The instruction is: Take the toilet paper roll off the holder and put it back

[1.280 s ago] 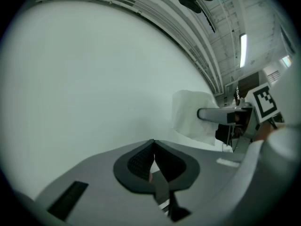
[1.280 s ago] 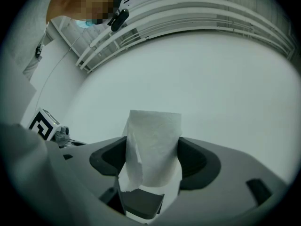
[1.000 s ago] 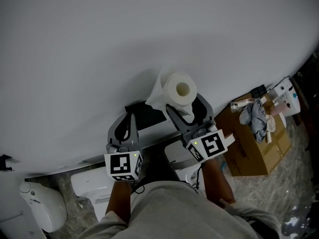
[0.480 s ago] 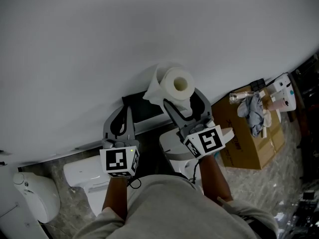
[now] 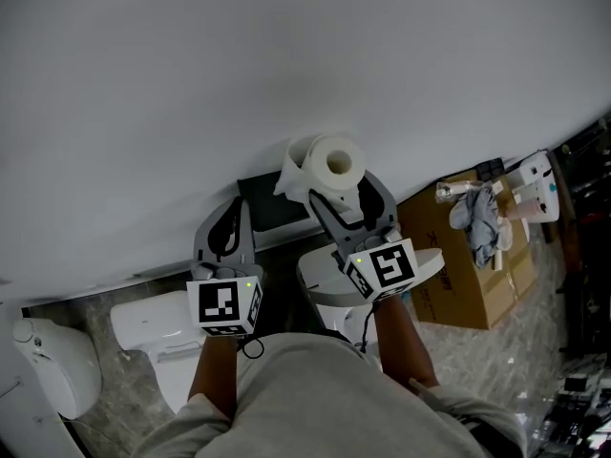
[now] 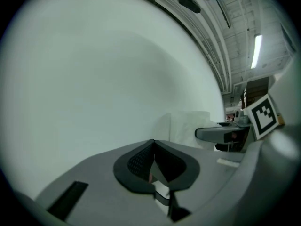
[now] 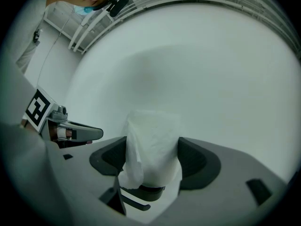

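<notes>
The right tongs (image 7: 151,153) are clamped on the toilet paper roll (image 5: 331,163) — 1 loose flap hanging — held close in front of the white wall (image 5: 286,65). The left tongs (image 6: 153,145), pressed together on nothing, sit near that wall too.

Wall (image 5: 286,55) close behind roll (image 5: 334,165); box (image 5: 468,280) rightward

My left grey two-jaw gripper (image 5: 239,219) (image 6: 153,149) is held up in front of me, jaws pressed together with nothing between them. My right grey two-jaw gripper (image 5: 344,187) (image 7: 153,159) sits just beside it and reaches a little farther, jaws clamped on both sides of the white toilet paper roll (image 5: 334,163) (image 7: 153,140). My left forearm (image 5: 218,375) and right forearm (image 5: 396,342) extend forward, roughly parallel.
</notes>
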A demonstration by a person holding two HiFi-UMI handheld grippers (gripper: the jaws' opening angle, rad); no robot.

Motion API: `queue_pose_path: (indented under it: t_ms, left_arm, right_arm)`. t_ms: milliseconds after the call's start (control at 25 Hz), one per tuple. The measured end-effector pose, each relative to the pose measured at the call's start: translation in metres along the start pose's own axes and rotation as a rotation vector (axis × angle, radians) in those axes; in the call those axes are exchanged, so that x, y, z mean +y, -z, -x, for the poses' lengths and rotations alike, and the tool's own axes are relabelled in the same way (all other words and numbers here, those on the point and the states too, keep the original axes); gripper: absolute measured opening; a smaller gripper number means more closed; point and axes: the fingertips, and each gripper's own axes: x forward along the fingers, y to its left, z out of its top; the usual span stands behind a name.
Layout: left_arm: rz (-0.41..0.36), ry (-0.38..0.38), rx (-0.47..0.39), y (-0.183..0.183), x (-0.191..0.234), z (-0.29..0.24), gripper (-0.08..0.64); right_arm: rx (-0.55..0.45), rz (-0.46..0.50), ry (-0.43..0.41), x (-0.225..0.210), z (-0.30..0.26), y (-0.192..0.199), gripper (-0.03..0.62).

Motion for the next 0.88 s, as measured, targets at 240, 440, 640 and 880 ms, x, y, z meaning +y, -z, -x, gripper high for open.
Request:
queue_pose_path:
  t_ms: [240,440,640,880]
  left_arm:
    - [0.001,0.007,-0.008,-0.003,0.000,0.003,0.011]
    - [-0.004,0.011,-0.009,-0.004,-0.004,0.006,0.011]
    - [-0.014,0.000,-0.012,-0.007,-0.004,0.006,0.011]
    - [-0.018,0.002,0.000,-0.006,-0.006,0.004,0.011]
  right_arm:
    - [0.017,0.038,0.003,0.009,-0.003,0.002,0.328]
    - [0.011,0.041,-0.002,0.013,-0.004,0.000,0.328]
    - [0.006,0.036,-0.008,0.013,-0.004,0.001,0.328]
    - [-0.006,0.025,-0.006,0.014,-0.004,0.003,0.328]
